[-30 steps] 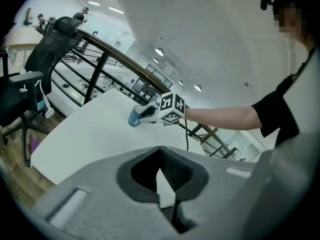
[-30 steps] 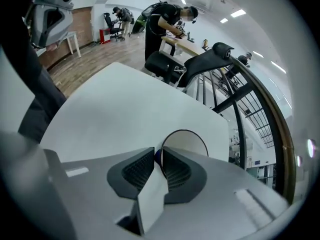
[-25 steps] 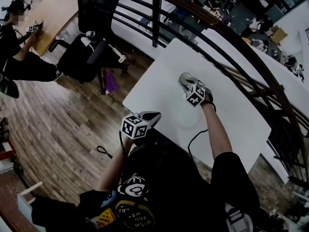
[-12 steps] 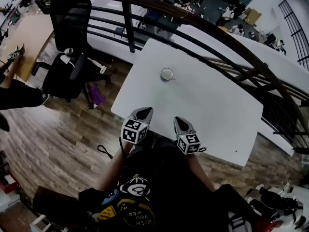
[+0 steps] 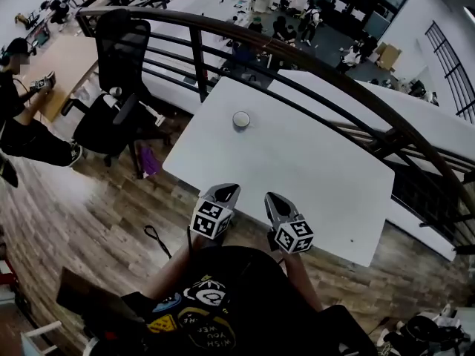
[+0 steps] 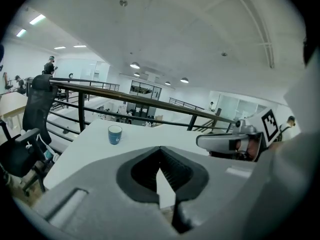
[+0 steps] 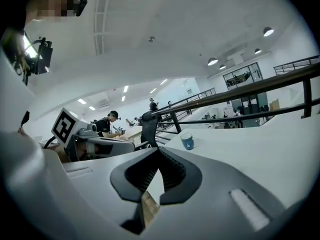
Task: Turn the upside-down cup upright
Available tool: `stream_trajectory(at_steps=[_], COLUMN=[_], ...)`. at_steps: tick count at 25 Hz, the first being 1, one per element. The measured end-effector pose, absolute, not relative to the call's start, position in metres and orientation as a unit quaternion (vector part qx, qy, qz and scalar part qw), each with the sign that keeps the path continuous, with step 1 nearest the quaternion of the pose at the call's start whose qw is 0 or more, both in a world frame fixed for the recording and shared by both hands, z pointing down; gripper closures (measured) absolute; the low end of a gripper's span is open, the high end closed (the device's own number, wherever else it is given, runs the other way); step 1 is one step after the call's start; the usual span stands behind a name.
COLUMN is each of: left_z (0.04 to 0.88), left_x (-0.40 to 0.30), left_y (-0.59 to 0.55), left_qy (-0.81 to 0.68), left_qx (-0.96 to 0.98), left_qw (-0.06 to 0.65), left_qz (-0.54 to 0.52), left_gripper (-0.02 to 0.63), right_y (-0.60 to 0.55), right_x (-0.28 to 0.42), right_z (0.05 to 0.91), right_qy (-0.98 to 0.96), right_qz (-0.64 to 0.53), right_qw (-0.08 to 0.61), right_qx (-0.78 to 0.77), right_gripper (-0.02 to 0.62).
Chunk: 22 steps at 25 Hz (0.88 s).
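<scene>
A small blue cup (image 5: 241,119) stands upright, mouth up, alone at the far left part of the white table (image 5: 319,169). It also shows in the left gripper view (image 6: 114,134) and in the right gripper view (image 7: 187,141). Both grippers hang side by side over the table's near edge, well short of the cup. My left gripper (image 5: 225,193) (image 6: 160,154) is shut with nothing in it. To its right, my right gripper (image 5: 273,199) (image 7: 159,154) is also shut and empty.
A black curved railing (image 5: 297,58) runs behind the table. A black office chair (image 5: 122,73) stands on the wooden floor to the left, with a person (image 5: 22,117) at a desk beyond it.
My right gripper was at the cup a second ago; it has left it and pulled back to the near edge. The left gripper shifted slightly, and the head view swung.
</scene>
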<state>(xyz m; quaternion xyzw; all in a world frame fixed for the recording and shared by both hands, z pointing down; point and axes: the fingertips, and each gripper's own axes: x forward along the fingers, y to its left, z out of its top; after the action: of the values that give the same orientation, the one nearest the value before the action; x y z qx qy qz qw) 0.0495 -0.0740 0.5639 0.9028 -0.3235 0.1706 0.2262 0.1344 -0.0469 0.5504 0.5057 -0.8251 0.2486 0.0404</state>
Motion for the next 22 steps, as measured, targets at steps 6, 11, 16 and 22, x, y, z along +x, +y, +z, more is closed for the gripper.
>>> stream_trajectory(at_steps=[6,11,16,22], left_z=[0.551,0.577,0.559,0.537], left_x=[0.092,0.109,0.096,0.062], left_y=[0.040,0.124,0.148,0.135], left_qy=[-0.328,-0.306,-0.314,-0.330], left_qx=[0.908,0.905,0.908,0.909], left_qw=[0.181,0.186,0.172,0.166], left_qz=[0.187,0.230,0.217,0.195], left_gripper=[0.601,0.601,0.601,0.601], right_y=[0.064,0.128,0.155,0.147], right_x=[0.170,0.157,0.135,0.114], right_z=[0.554,0.580,0.558,0.539], right_qy=[-0.827,-0.836,-0.855,-0.854], right_qz=[0.251,0.275,0.258,0.244], right_qw=[0.040,0.055,0.039,0.039], right_qx=[0.502,0.471,0.449,0.458], right_gripper=[0.597,0.597,0.597,0.597])
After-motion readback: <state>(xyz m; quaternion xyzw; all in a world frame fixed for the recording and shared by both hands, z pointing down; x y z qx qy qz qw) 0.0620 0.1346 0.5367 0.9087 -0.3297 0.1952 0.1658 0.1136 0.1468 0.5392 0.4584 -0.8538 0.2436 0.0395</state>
